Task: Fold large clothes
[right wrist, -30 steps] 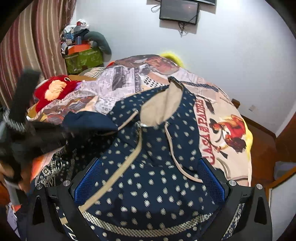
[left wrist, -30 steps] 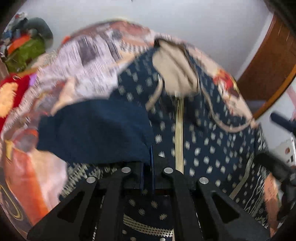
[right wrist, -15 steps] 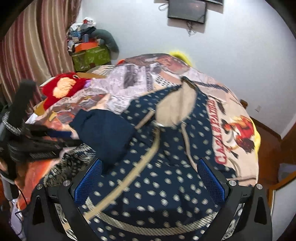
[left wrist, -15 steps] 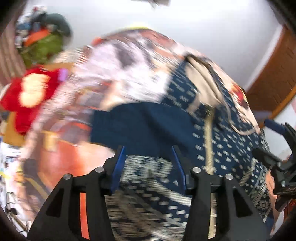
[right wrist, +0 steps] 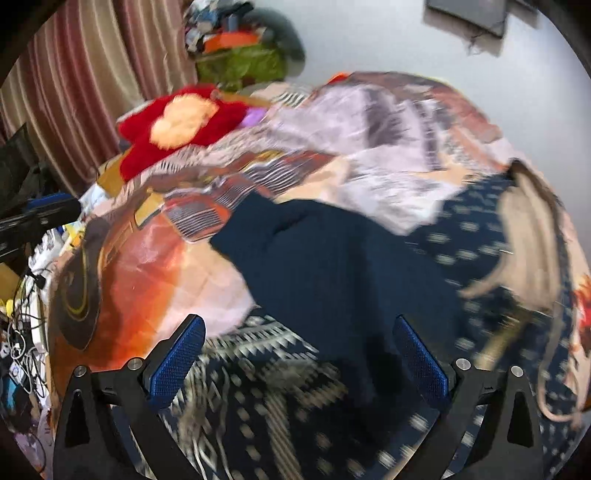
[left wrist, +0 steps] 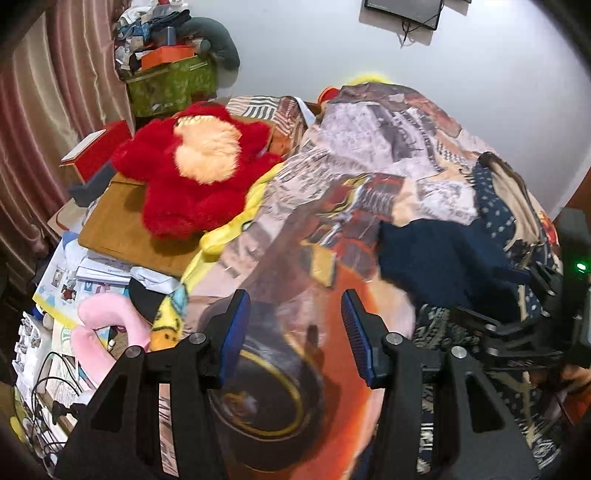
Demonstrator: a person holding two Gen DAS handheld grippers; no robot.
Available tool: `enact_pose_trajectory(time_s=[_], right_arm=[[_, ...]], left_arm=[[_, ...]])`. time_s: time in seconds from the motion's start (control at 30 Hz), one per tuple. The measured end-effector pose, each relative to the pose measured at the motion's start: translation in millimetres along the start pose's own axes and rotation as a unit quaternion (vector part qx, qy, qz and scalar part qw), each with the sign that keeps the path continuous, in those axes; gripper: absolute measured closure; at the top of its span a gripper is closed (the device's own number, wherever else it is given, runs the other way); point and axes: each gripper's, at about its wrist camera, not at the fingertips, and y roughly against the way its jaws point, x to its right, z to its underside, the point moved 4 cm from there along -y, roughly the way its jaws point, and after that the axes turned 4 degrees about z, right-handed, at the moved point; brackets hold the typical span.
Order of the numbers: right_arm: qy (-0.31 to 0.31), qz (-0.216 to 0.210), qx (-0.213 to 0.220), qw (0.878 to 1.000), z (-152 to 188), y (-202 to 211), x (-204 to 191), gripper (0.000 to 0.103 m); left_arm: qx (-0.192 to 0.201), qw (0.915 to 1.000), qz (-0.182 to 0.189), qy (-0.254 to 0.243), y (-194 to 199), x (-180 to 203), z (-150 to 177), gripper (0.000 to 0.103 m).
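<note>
A navy garment with pale dots and a tan hood point(right wrist: 476, 254) lies spread on the printed bedspread point(right wrist: 155, 273); one plain navy sleeve point(right wrist: 332, 258) is folded in over its body. In the left wrist view the garment point(left wrist: 454, 254) lies at the right. My left gripper point(left wrist: 293, 334) is open and empty above the bedspread point(left wrist: 295, 266), left of the garment. My right gripper point(right wrist: 295, 363) is open and empty just above the garment's patterned hem point(right wrist: 266, 354). The right gripper also shows at the right edge of the left wrist view point(left wrist: 517, 332).
A red plush toy point(left wrist: 199, 166) lies on a wooden board point(left wrist: 122, 225) left of the bed. Papers, a pink neck pillow point(left wrist: 99, 332) and cables lie below it. A green box point(left wrist: 173, 85) with clutter stands by the curtain. White wall behind with a screen point(left wrist: 402, 11).
My left gripper let go of the navy sleeve, opened, and swung left off the garment. The sleeve now lies folded in. My right gripper moved left over the hem, still open.
</note>
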Motion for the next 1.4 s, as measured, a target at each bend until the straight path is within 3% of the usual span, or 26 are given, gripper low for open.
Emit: enact_pose_trajectory(time_s=[0.2, 0.27, 0.4, 0.47, 0.57, 0.67, 0.83, 1.13, 1.4], right_arm=[[0.03, 0.0, -0.021, 0.999, -16.0, -56.9, -30.3, 0.007], [0.036, -0.001, -0.028, 0.999, -19.6, -70.7, -36.4, 0.02], [0.026, -0.002, -0.017, 1.0, -25.3, -84.4, -40.0, 0.034], [0.013, -0.018, -0.012, 1.0, -27.9, -84.5, -39.4, 0.054], [0.005, -0.023, -0.018, 1.0, -31.6, -86.4, -39.7, 0.075], [0.01, -0.012, -0.013, 1.0, -31.3, -86.6, -39.5, 0.087], [-0.028, -0.034, 0.006, 0.999, -32.9, -64.2, -23.0, 0.094], [-0.076, -0.032, 0.097, 0.992, -32.2, 51.5, 38.0, 0.094], [-0.111, -0.002, 0.159, 0.981, 2.6, 153.3, 106.2, 0.095]], left_arm=[[0.008, 0.9999, 0.012, -0.008, -10.4, -2.4, 6.1, 0.052], [0.008, 0.9997, 0.022, -0.004, -12.8, -1.4, 8.2, 0.052], [-0.001, 0.9994, 0.033, -0.011, -19.6, 7.0, 14.6, 0.052], [-0.005, 0.9994, 0.028, -0.022, -22.2, 12.2, 18.3, 0.052], [-0.014, 0.999, 0.021, -0.037, -26.1, 22.0, 25.3, 0.052], [-0.025, 0.9979, 0.024, -0.056, -27.5, 34.1, 33.6, 0.052], [-0.051, 0.9959, 0.03, -0.068, -33.3, 48.7, 46.3, 0.052], [-0.076, 0.9917, 0.036, -0.097, -41.0, 85.3, 62.9, 0.052], [-0.123, 0.9829, 0.034, -0.133, -75.3, 122.5, 82.7, 0.052]])
